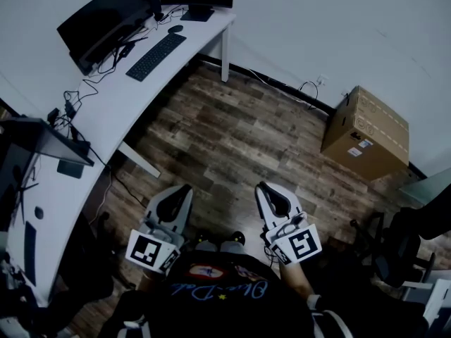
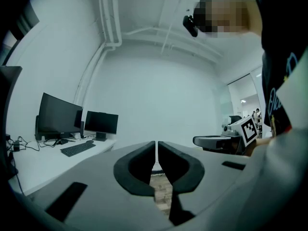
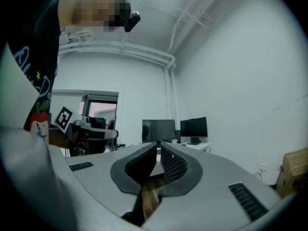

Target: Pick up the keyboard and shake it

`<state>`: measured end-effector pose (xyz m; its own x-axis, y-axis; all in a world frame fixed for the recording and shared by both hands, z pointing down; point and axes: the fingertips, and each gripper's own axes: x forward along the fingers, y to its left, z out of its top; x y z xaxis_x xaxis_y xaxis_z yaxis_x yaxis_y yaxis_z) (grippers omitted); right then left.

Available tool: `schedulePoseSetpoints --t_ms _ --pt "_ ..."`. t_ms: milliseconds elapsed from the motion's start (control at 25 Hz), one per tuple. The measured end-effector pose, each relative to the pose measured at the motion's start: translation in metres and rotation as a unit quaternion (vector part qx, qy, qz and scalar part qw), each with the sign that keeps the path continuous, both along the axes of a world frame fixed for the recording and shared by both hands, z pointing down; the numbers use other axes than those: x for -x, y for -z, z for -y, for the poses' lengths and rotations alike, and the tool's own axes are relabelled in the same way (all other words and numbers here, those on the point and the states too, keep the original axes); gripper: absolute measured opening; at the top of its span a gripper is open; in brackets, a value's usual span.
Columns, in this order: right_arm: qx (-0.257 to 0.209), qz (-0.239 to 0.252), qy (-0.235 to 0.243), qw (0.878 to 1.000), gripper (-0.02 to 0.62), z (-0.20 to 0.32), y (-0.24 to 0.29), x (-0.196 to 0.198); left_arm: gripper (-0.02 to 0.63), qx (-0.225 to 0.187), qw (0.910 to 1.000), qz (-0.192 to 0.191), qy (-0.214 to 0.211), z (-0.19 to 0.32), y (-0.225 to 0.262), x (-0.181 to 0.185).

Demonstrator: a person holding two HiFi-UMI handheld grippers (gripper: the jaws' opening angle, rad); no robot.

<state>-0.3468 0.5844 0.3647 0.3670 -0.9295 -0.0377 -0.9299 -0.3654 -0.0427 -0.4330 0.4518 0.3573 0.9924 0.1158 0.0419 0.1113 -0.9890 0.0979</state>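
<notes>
The black keyboard [image 1: 156, 56] lies on the white desk [image 1: 113, 111] at the far left, in front of two dark monitors; the left gripper view shows the keyboard [image 2: 77, 149] far off to the left. Both grippers are held low over the wooden floor, close to the person's body and well short of the desk. My left gripper [image 1: 179, 191] is shut with nothing between its jaws, its tips [image 2: 157, 144] meeting. My right gripper [image 1: 266, 189] is shut and empty too, tips [image 3: 158, 145] together, pointing toward the monitors [image 3: 158, 130].
A mouse [image 1: 175, 28] lies beyond the keyboard, and cables [image 1: 91, 83] run along the desk's back. A cardboard box [image 1: 366, 132] stands by the right wall, with an office chair [image 1: 394, 252] at the lower right. Another dark screen [image 1: 42, 139] sits on the desk at the near left.
</notes>
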Motion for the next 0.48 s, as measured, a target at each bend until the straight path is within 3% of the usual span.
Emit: schedulePoseSetpoints --t_ms 480 --pt "-0.006 0.011 -0.006 1.000 0.002 -0.049 -0.008 -0.026 0.009 -0.017 0.9998 0.004 -0.002 -0.041 -0.003 -0.024"
